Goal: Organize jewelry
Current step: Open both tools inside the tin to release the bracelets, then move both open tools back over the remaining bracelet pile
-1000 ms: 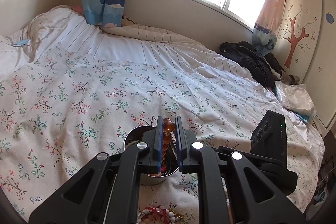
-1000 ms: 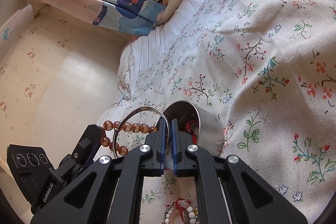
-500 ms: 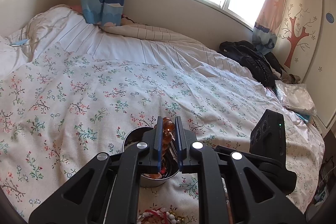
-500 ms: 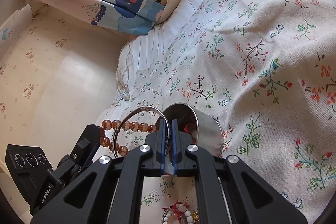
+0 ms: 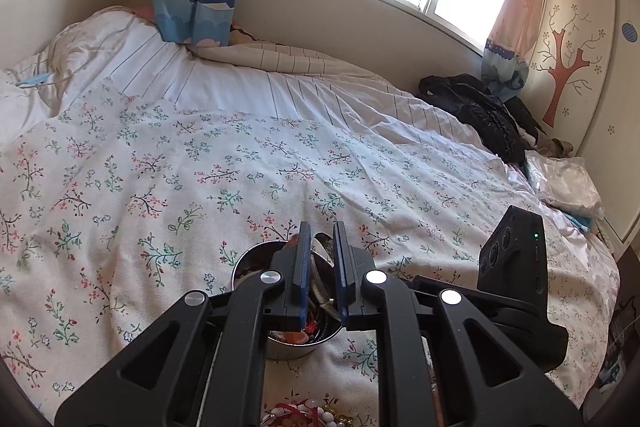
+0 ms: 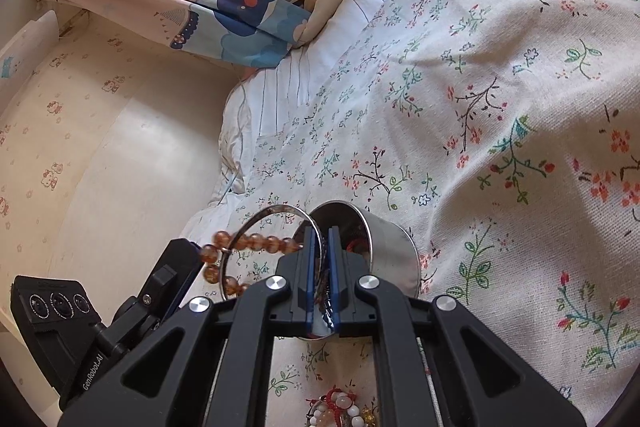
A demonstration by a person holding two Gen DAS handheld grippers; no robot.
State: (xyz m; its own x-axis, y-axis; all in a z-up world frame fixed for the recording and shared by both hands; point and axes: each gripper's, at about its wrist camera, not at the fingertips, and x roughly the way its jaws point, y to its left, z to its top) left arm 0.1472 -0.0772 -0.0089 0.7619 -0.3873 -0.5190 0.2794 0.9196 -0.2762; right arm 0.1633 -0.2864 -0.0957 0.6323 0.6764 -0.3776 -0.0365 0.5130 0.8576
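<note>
A round steel tin (image 5: pixel 296 347) (image 6: pixel 390 251) with jewelry inside sits on the floral bedspread. My left gripper (image 5: pixel 322 247) hovers over the tin, its jaws slightly apart with nothing between them. An amber bead bracelet (image 6: pixel 240 247) hangs in the air beside the left gripper body (image 6: pixel 168 279), looped through a silver bangle (image 6: pixel 276 215). My right gripper (image 6: pixel 320 239) is shut on the bangle just above the tin's rim. The bangle's edge shows between the left fingers (image 5: pixel 324 259).
A small pile of red, white and gold bead bracelets (image 5: pixel 304 415) (image 6: pixel 344 407) lies on the bedspread (image 5: pixel 200 187) near me. Dark clothing (image 5: pixel 480 111) and a plastic bag (image 5: pixel 568 183) lie at the far right of the bed. A wall (image 6: pixel 100 147) runs along the left bedside.
My left jaws have opened and the amber bead bracelet is no longer between them. It now hangs from the bangle. The right gripper has held still.
</note>
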